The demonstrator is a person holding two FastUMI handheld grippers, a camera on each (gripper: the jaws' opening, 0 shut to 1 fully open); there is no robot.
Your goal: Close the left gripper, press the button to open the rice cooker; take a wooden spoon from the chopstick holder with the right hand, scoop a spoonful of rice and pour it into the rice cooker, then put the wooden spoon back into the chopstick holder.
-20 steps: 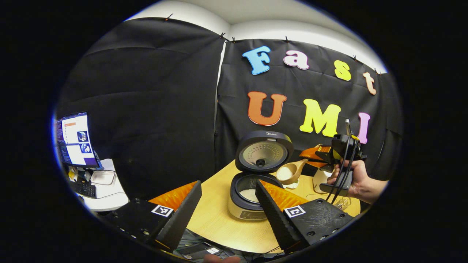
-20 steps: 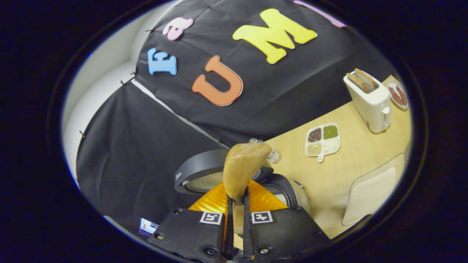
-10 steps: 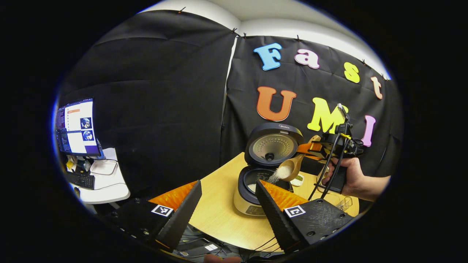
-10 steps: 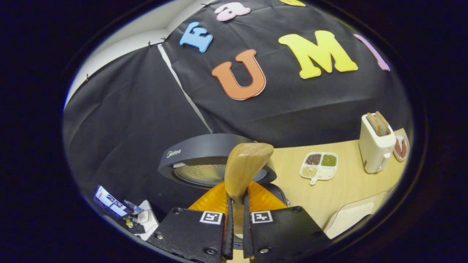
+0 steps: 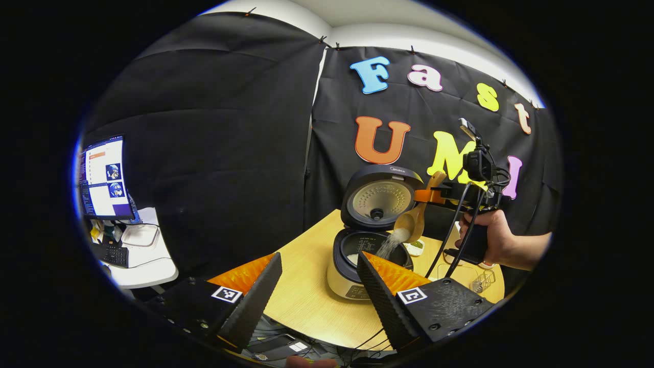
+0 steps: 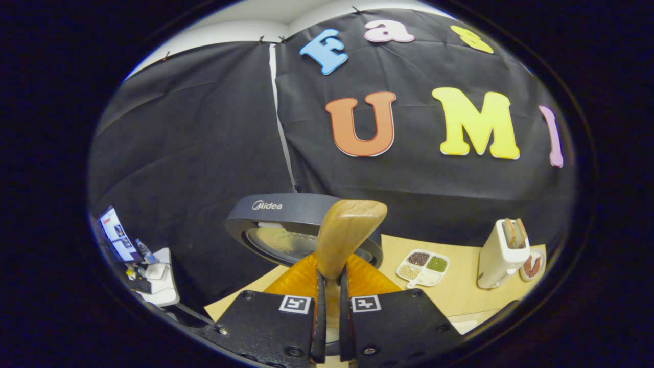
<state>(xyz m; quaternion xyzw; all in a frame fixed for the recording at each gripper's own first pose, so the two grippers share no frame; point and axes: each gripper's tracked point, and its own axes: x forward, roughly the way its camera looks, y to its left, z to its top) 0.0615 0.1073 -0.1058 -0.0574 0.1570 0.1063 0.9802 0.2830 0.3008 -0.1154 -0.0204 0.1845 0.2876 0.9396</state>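
The rice cooker (image 5: 357,278) stands on the wooden table (image 5: 306,301) with its lid (image 5: 380,197) swung up. A hand (image 5: 488,237) holds my right gripper (image 5: 434,194) above the pot. It is shut on the wooden spoon (image 5: 415,219), whose bowl tips down. White rice (image 5: 388,245) streams from the bowl into the inner pot. In the right gripper view the spoon (image 6: 347,235) stands pinched in my right gripper (image 6: 328,286), with the cooker lid (image 6: 276,220) just behind. My left gripper (image 5: 319,291) hangs open before the cooker, holding nothing.
A white toaster (image 6: 503,253), a divided dish of beans (image 6: 423,267) and a small plate (image 6: 532,266) sit at the table's far right. A small wire rack (image 5: 483,281) stands below the hand. A monitor (image 5: 104,176) and a white side table (image 5: 145,255) lie left.
My right gripper has risen and rolled the spoon over, from level and full beside the cooker to tipped above it. Rice now pours into the pot. My left gripper stays open.
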